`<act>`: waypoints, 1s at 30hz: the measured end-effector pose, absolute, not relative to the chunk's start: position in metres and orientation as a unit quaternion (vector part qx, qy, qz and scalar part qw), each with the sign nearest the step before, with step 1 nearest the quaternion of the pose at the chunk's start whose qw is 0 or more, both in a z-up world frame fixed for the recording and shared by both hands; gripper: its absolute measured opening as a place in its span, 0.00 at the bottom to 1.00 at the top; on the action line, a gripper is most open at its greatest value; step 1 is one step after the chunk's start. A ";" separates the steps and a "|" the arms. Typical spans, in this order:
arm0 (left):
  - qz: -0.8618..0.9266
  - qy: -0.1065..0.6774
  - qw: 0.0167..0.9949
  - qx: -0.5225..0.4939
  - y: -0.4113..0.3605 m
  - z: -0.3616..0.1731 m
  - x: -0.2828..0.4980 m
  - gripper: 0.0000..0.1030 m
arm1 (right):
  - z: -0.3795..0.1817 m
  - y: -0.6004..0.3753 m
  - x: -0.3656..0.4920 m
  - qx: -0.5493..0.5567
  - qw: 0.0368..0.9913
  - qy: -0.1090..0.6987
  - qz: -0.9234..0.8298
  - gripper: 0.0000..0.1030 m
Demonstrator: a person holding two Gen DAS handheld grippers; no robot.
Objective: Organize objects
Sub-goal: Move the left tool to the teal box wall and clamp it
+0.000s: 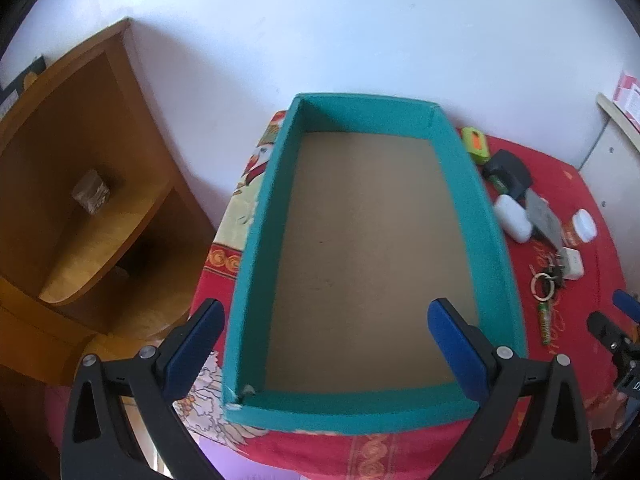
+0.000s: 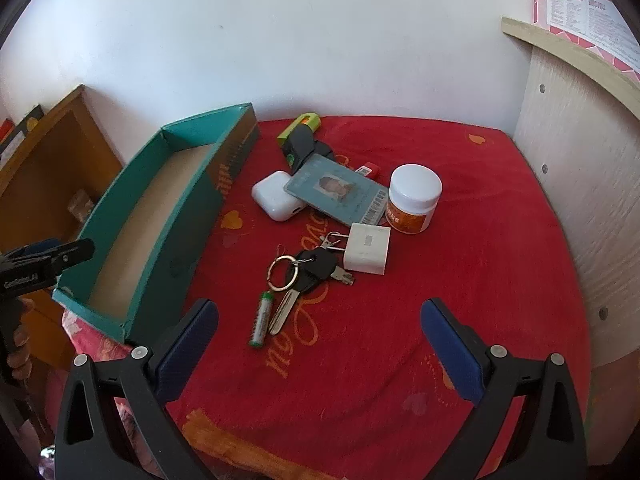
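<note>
Both tongs gape, holding nothing: left tongs over one teal box, right tongs over the red desk. Beside the box: one jar, one card, one charger, one battery, one key bunch

teal box lies empty left of clustered keys, jar, card.

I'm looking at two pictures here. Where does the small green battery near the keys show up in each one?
Left wrist view: the small green cylindrical battery lies at the right, on the red cloth, just below the key ring.
Right wrist view: the battery lies near centre, left of the long silver key.
Shared landmark: the open teal cardboard box, left of the battery in both.
</note>
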State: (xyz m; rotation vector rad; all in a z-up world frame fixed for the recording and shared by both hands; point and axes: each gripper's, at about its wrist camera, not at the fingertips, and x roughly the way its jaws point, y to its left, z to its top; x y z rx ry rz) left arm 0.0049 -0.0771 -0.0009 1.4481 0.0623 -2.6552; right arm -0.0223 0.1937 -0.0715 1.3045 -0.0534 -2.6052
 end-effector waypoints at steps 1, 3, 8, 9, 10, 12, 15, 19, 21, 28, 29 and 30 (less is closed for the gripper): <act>-0.875 0.022 0.061 0.479 -0.080 -0.002 0.004 1.00 | -0.072 0.194 -0.024 0.446 0.112 -0.019 -0.888 1.00; -0.872 0.022 0.067 0.485 -0.086 -0.007 0.000 1.00 | -0.073 0.196 -0.028 0.449 0.110 -0.023 -0.886 1.00; -0.861 0.029 0.074 0.503 -0.097 -0.023 -0.012 1.00 | -0.079 0.194 -0.038 0.460 0.107 -0.021 -0.881 1.00; -0.859 0.031 0.074 0.505 -0.098 -0.025 -0.014 1.00 | -0.081 0.193 -0.039 0.461 0.107 -0.020 -0.881 1.00; -0.857 0.033 0.075 0.509 -0.099 -0.028 -0.015 1.00 | -0.082 0.192 -0.041 0.463 0.106 -0.019 -0.880 1.00; -0.851 0.040 0.074 0.518 -0.102 -0.036 -0.019 1.00 | -0.085 0.191 -0.044 0.467 0.105 -0.017 -0.878 1.00; -0.842 0.049 0.065 0.533 -0.103 -0.043 -0.024 0.98 | -0.089 0.189 -0.046 0.472 0.102 -0.013 -0.876 1.00; -0.811 0.078 0.042 0.578 -0.107 -0.062 -0.031 1.00 | -0.093 0.188 -0.050 0.480 0.098 -0.013 -0.872 1.00; -0.812 0.041 0.033 0.581 -0.097 -0.066 -0.030 1.00 | -0.095 0.188 -0.052 0.483 0.097 -0.013 -0.870 1.00; -0.826 0.038 0.026 0.562 -0.092 -0.069 -0.022 1.00 | -0.105 0.188 -0.057 0.498 0.095 -0.023 -0.862 1.00; -0.828 0.035 0.024 0.559 -0.091 -0.069 -0.020 1.00 | -0.109 0.189 -0.058 0.502 0.096 -0.028 -0.859 1.00; -0.828 0.034 0.023 0.559 -0.091 -0.069 -0.020 1.00 | -0.110 0.189 -0.058 0.504 0.095 -0.030 -0.858 1.00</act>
